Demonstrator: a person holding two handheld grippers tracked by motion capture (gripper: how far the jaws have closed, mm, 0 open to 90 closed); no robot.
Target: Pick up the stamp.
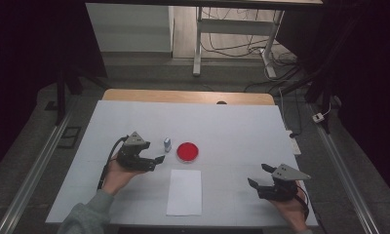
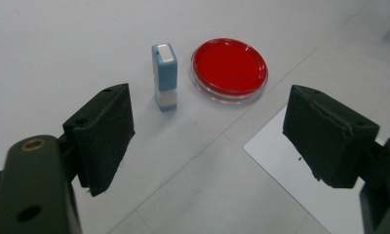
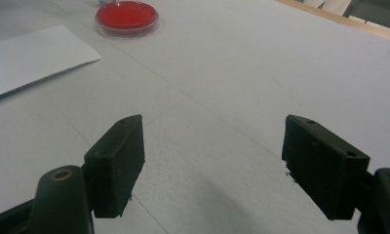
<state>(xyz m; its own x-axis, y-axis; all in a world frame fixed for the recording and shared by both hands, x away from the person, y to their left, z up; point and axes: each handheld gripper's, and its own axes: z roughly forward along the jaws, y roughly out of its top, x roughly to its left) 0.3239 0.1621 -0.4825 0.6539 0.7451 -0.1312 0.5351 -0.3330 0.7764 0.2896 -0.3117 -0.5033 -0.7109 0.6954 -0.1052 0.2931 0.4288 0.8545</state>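
Jaws of left gripper wide apart, empty, near stamp.

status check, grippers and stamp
Left gripper open, aimed at stamp. Right gripper open, empty. Stamp upright beside red ink pad, untouched. Nothing in the way.

One stamp, one red ink pad, one paper sheet.

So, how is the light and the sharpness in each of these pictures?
High view: the white table is lit, the room around it dark, small things soft. Left gripper view: stamp and red ink pad fairly sharp, a pale sheen on the pad's rim. Right gripper view: the near jaws are sharp, the ink pad farther off is softer.
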